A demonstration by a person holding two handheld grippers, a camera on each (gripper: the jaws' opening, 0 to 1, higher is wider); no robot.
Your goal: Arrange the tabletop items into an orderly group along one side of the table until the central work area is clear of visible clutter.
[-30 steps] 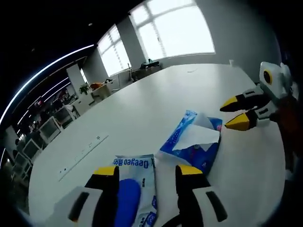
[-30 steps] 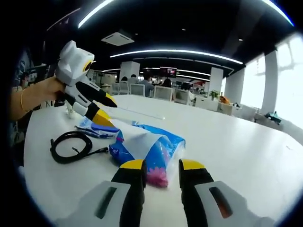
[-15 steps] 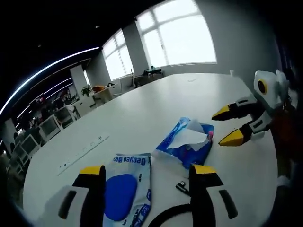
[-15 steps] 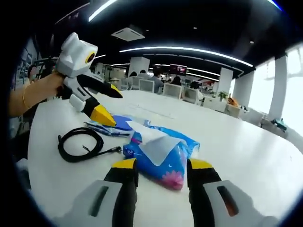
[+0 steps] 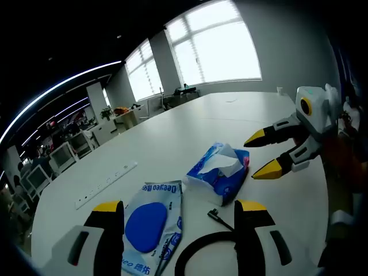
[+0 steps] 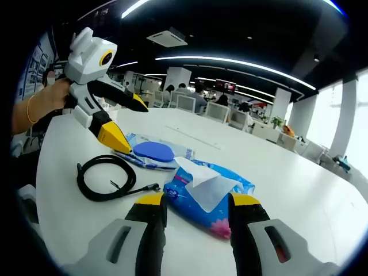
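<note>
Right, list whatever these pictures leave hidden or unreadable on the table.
- Black cable: in the left gripper view, its coil is cut off by the bottom edge.
- Wet wipes pack: in the right gripper view, the left gripper covers its near end.
- Tissue pack: in the right gripper view, print too blurred to read.

A blue tissue pack [image 5: 218, 173] lies flat on the white table [image 5: 167, 144], with one white tissue sticking up from its top. Just beside it lie a flat wipes pack [image 5: 150, 221] with a blue oval lid and a coiled black cable [image 6: 106, 178].
</note>
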